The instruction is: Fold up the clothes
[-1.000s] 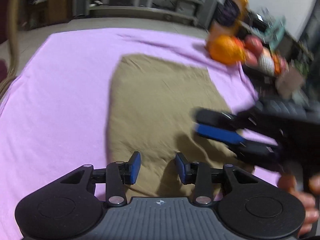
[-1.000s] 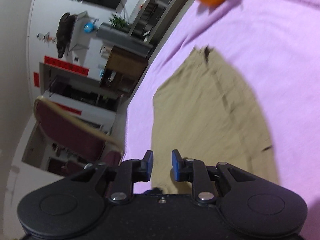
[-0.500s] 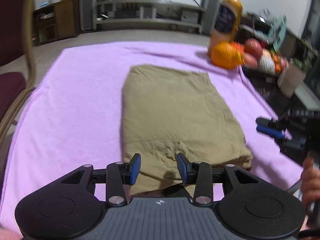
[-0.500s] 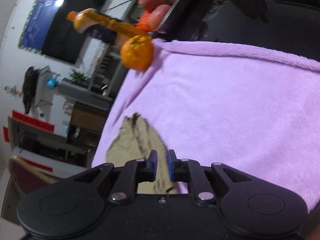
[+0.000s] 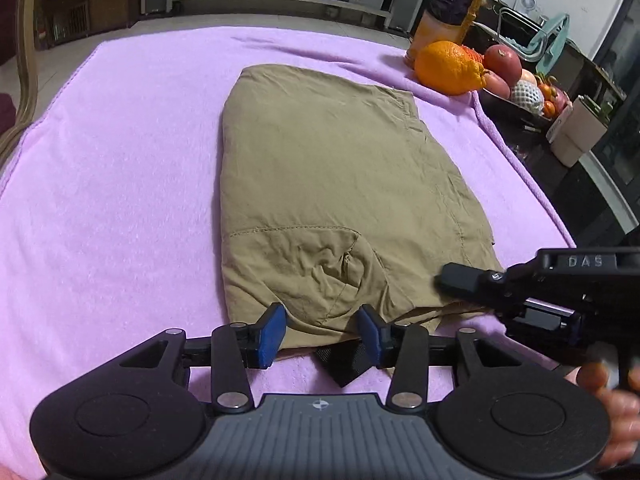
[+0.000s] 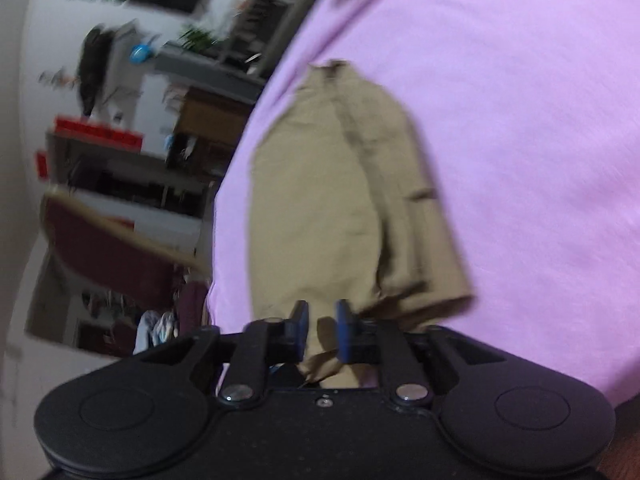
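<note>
Folded khaki trousers (image 5: 332,184) lie flat on a purple blanket (image 5: 108,208). My left gripper (image 5: 322,330) is open, its blue pads straddling the near edge of the trousers, holding nothing. A black strap (image 5: 340,364) pokes out under that edge. My right gripper (image 5: 460,280) comes in from the right at the trousers' near right corner. In the right wrist view my right gripper (image 6: 322,332) has its pads a small gap apart over the trousers' (image 6: 332,208) near edge, with cloth showing between them.
An orange (image 5: 448,68), a large orange bottle (image 5: 452,4) and a tray of fruit (image 5: 516,80) stand at the blanket's far right edge. A white box (image 5: 576,132) sits beyond. A chair (image 6: 104,256) stands at the left of the table.
My right gripper swung away to the right half a second ago and has come back to the trousers' near right corner. My left gripper stays open at the near edge.
</note>
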`<state>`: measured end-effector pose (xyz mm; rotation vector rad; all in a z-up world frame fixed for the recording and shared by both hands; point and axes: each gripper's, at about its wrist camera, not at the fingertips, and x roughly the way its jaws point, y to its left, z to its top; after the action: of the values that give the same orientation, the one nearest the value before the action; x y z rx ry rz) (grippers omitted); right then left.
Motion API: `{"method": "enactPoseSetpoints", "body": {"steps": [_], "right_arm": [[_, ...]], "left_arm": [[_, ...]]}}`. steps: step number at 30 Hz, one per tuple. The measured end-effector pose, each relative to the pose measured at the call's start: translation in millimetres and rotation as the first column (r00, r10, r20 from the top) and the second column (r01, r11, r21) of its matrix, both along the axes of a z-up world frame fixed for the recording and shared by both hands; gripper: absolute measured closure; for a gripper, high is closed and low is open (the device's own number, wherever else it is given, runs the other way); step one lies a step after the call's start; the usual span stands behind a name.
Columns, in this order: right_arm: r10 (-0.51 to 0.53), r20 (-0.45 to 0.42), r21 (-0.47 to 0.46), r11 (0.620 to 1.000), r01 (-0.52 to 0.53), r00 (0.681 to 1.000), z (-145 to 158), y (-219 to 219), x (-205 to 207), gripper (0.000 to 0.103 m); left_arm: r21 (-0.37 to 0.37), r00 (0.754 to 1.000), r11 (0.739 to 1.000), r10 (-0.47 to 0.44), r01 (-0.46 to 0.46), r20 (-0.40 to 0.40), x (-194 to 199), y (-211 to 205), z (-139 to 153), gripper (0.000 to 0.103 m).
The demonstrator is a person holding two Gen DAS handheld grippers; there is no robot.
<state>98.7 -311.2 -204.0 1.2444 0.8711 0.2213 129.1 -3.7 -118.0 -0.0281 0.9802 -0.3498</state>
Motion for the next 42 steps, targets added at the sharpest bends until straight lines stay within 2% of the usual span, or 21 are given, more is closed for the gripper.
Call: {"method": "enactPoseSetpoints", "body": {"steps": [2, 3, 5, 6, 7, 9, 13, 15, 18, 20, 23, 26, 32, 38, 40, 42], "right_arm": [[-0.121, -0.038, 0.073, 0.99, 0.124, 0.992, -8.0, -22.3, -10.4, 0.103], [-0.164, -0.041, 0.048, 0.985, 0.165, 0.986, -3.1, -30.2, -14.1, 0.103], [-0.231, -0.037, -0.033, 0.973, 0.23, 0.972, 11.0, -42.8, -20.4, 0.088], [-0.257, -0.033, -0.082, 0.964, 0.254, 0.966, 19.2, -47.7, -23.3, 0.077], [-0.27, -0.016, -0.101, 0.958, 0.267, 0.963, 25.2, -51.4, -25.2, 0.076], [-0.268, 0.006, -0.096, 0.959, 0.268, 0.963, 33.2, -56.1, -26.0, 0.075], [-0.243, 0.023, -0.124, 0.962, 0.244, 0.97, 39.0, -54.3, -22.1, 0.067], [-0.219, 0.023, -0.155, 0.963, 0.22, 0.975, 42.0, -49.3, -18.7, 0.062], [-0.181, 0.039, -0.214, 0.959, 0.185, 0.983, 48.5, -39.5, -13.4, 0.061], [-0.156, 0.066, -0.25, 0.954, 0.168, 0.986, 55.5, -33.0, -9.9, 0.061], [-0.113, 0.122, -0.293, 0.945, 0.144, 0.986, 71.7, -22.8, -4.3, 0.061], [-0.067, 0.175, -0.337, 0.933, 0.123, 0.982, 88.0, -12.7, 1.4, 0.061], [0.033, 0.272, -0.426, 0.9, 0.089, 0.962, 120.5, 7.7, 12.7, 0.059], [0.03, 0.254, -0.417, 0.905, 0.081, 0.967, 114.6, 6.6, 17.0, 0.057], [0.021, 0.239, -0.408, 0.909, 0.081, 0.971, 110.4, 3.3, 17.3, 0.057], [0.002, 0.211, -0.388, 0.918, 0.082, 0.978, 101.5, -3.1, 16.5, 0.056]], "left_arm": [[0.016, 1.0, 1.0, 0.005, -0.005, 0.015, -4.6, 2.0, 6.3, 0.06], [0.012, 0.999, 1.0, 0.009, -0.01, 0.037, -8.2, 5.2, 13.7, 0.06], [-0.027, 0.994, 0.999, 0.021, -0.018, 0.107, -14.8, 15.6, 33.1, 0.057], [-0.051, 0.99, 0.998, 0.043, -0.037, 0.133, -14.6, 23.3, 41.0, 0.051], [-0.076, 0.985, 0.996, 0.067, -0.055, 0.159, -14.5, 30.9, 49.0, 0.047], [-0.093, 0.977, 0.989, 0.128, -0.113, 0.173, -8.7, 44.5, 56.3, 0.046], [-0.016, 0.97, 0.979, 0.202, -0.202, 0.132, 3.5, 48.6, 48.1, 0.047], [0.024, 0.964, 0.969, 0.24, -0.244, 0.114, 9.6, 50.6, 44.1, 0.043], [0.084, 0.951, 0.949, 0.297, -0.305, 0.089, 18.7, 53.7, 37.9, 0.046], [0.124, 0.942, 0.934, 0.327, -0.335, 0.082, 24.0, 54.2, 34.9, 0.044], [0.165, 0.953, 0.941, 0.276, -0.295, 0.127, 24.1, 39.5, 38.5, 0.043], [0.189, 0.96, 0.944, 0.251, -0.271, 0.123, 29.0, 31.2, 35.8, 0.043], [0.191, 0.965, 0.948, 0.238, -0.255, 0.11, 29.2, 28.2, 34.3, 0.042], [0.186, 0.965, 0.948, 0.243, -0.259, 0.102, 30.7, 28.5, 33.6, 0.04], [0.163, 0.965, 0.951, 0.251, -0.261, 0.081, 33.0, 30.3, 32.6, 0.038], [0.08, 0.964, 0.96, 0.266, -0.267, 0.023, 36.4, 38.0, 31.0, 0.037]]}}
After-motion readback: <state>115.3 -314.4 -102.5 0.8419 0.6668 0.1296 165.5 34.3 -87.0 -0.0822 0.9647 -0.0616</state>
